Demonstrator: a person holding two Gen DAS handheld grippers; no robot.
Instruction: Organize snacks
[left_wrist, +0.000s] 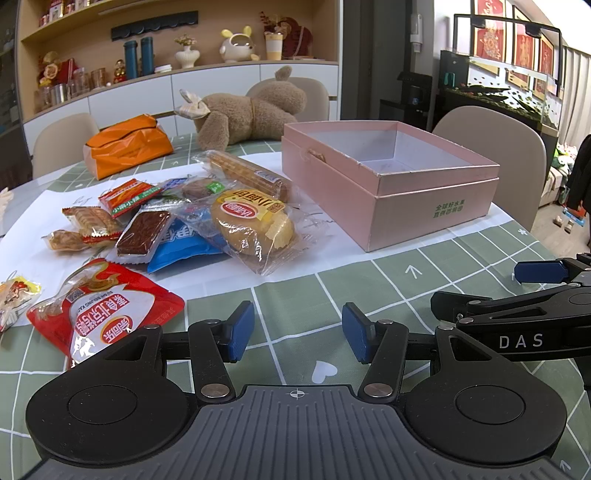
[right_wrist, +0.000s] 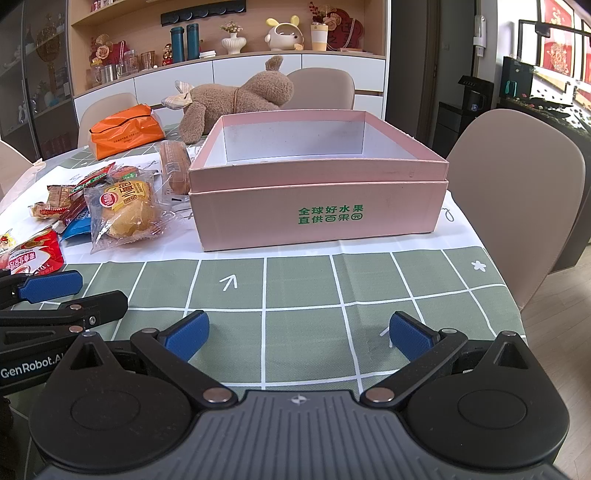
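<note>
Pink cardboard box sits open-topped at centre of the right wrist view, nested in its own lid, white interior with nothing visible inside; green printed characters on the near wall. Same box appears right of centre in the left wrist view. Snack pile lies left of the box on white paper: wrapped yellow bun, nearest the box but not touching it; brown wafer pack; blue packet underneath; long biscuit sleeve behind; red pouch at lower left, closest to the left gripper. Left gripper: jaws parted, nothing between the blue pads, green checked tablecloth showing through the gap. Right gripper: jaws spread wider, also empty, over the cloth in front of the box. Orange bag and plush toy lie at the table's far side, upper centre.
</note>
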